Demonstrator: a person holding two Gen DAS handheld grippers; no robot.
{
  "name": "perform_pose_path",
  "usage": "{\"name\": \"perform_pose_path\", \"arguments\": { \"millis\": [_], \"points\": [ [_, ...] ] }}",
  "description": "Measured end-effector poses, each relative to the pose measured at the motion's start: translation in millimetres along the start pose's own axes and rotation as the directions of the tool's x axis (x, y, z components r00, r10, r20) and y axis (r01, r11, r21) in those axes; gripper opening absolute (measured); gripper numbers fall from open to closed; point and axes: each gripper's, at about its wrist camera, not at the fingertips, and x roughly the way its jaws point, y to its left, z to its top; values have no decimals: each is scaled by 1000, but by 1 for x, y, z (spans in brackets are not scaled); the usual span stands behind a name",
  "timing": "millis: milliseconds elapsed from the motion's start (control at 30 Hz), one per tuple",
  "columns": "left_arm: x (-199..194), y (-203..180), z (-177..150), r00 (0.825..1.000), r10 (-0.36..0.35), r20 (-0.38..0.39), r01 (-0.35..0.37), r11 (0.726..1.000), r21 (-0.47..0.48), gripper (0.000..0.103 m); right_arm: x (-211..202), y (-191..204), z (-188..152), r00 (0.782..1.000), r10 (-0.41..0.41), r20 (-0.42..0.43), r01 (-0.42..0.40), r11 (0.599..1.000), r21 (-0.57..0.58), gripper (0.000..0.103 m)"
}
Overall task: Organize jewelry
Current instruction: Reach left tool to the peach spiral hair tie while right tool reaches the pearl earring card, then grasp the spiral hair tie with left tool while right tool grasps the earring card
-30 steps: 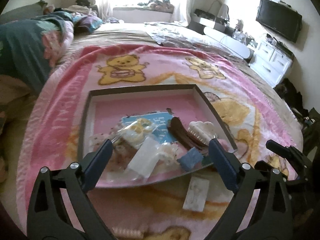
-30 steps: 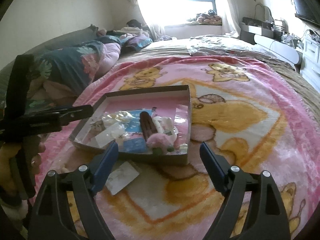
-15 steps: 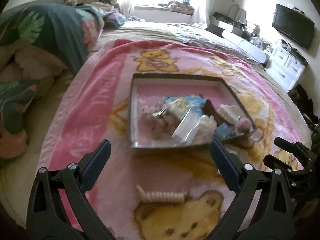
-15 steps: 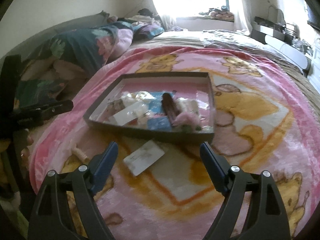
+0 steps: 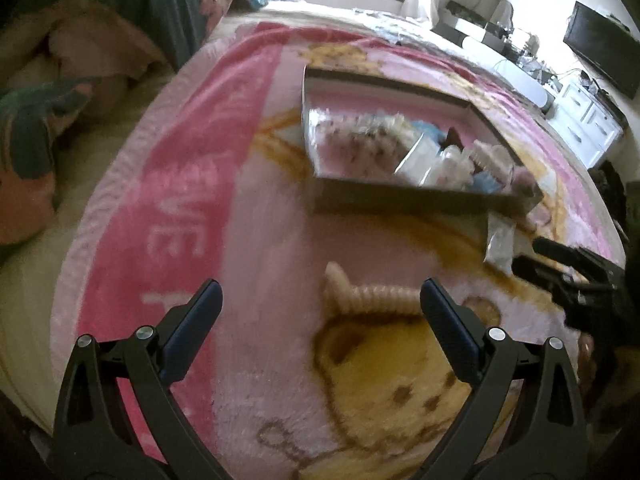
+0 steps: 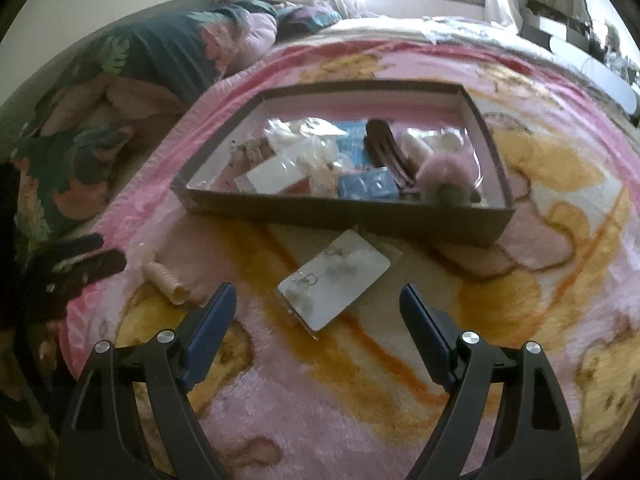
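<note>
A shallow brown box point(image 6: 344, 211) point(image 5: 400, 200) with a pink floor holds several jewelry pieces: a brown hair clip point(image 6: 390, 152), a blue card point(image 6: 366, 185) and a pink pompom point(image 6: 446, 174). A cream ribbed hair clip point(image 5: 372, 294) point(image 6: 164, 276) lies on the blanket in front of the box. A white earring card point(image 6: 334, 282) point(image 5: 499, 240) lies beside it. My left gripper point(image 5: 320, 308) is open, just short of the cream clip. My right gripper point(image 6: 318, 312) is open, just short of the earring card.
Everything rests on a pink teddy-bear blanket point(image 6: 520, 320) on a bed. Floral pillows point(image 6: 120, 92) lie at the left. A white dresser point(image 5: 588, 128) and a TV point(image 5: 604, 52) stand at the right, a window at the back.
Both grippers pulled back from the box and dropped lower toward the blanket. The left now faces the cream clip, the right the earring card. Both stay open.
</note>
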Motion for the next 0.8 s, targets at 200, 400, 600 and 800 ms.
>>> {"name": "perform_pose_path", "arguments": {
  "millis": [200,400,600,800],
  "points": [
    [18,18,-6,993,-113,-33,108,987,-121,81,22,-7,2,999,-3,-35,5,998,65,78],
    [31,10,1,987,-155,-31,149,976,-159,67,35,-9,7,999,-20,-28,23,996,91,57],
    [37,5,4,988,-152,-28,146,975,-169,23,33,-8,7,1000,-16,-5,16,997,74,44],
    [34,3,3,990,-143,-16,139,979,-152,8,20,-9,2,1000,-17,21,16,999,43,37]
  ]
}}
